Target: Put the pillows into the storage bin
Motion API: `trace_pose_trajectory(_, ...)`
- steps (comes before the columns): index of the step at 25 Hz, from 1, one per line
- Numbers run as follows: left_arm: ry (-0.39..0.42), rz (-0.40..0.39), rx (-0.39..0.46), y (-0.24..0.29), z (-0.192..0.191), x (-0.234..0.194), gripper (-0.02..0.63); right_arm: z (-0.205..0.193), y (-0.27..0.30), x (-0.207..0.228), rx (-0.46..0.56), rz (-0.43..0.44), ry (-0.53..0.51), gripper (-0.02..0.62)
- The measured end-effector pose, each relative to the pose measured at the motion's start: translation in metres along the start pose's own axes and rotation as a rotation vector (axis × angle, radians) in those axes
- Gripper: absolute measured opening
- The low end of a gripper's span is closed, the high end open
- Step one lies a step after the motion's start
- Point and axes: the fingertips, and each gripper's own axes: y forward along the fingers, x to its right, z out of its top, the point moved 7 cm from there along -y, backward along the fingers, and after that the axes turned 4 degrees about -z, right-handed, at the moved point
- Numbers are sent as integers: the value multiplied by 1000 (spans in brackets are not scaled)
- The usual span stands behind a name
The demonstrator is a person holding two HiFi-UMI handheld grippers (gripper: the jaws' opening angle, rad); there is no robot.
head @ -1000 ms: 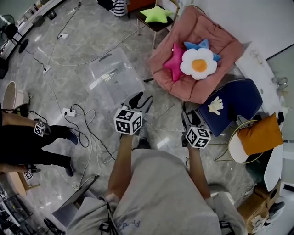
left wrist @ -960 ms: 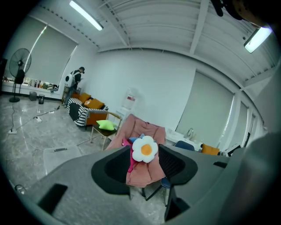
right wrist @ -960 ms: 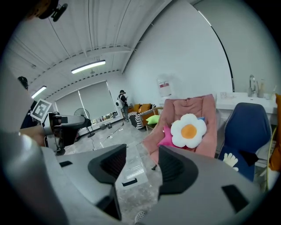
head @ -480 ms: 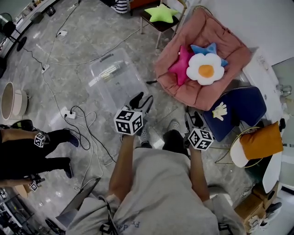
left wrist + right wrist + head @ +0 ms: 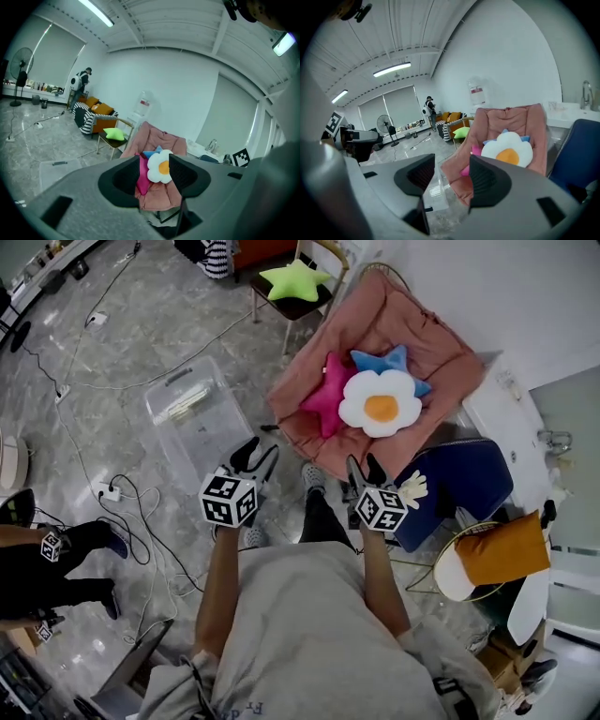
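Note:
Three pillows lie on the pink lounge chair: a white flower pillow, a magenta star pillow and a blue star pillow. A green star pillow rests on a wooden chair behind. The clear storage bin stands on the floor to the left. My left gripper and right gripper hang open and empty just short of the lounge chair. Beyond the left gripper shows the flower pillow; past the right gripper it appears again.
A navy chair with a small cream hand-shaped cushion sits right of my right gripper. An orange pillow lies on a round seat beyond. Cables and a power strip cross the floor at left, near a person's legs.
Both grippers have moved forward toward the pink lounge chair, still open and empty. The chair and pillows now sit closer in the head view.

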Motion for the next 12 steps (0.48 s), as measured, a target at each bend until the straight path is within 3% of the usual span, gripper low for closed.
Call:
trace_pose_trajectory(5, 15, 24, -21, 52, 22, 5, 190, 42, 56, 58, -24, 27, -76, 227)
trace_pose_trajectory(12, 14, 71, -55, 115, 36, 15, 190, 86, 124, 167, -53, -23, -215, 224)
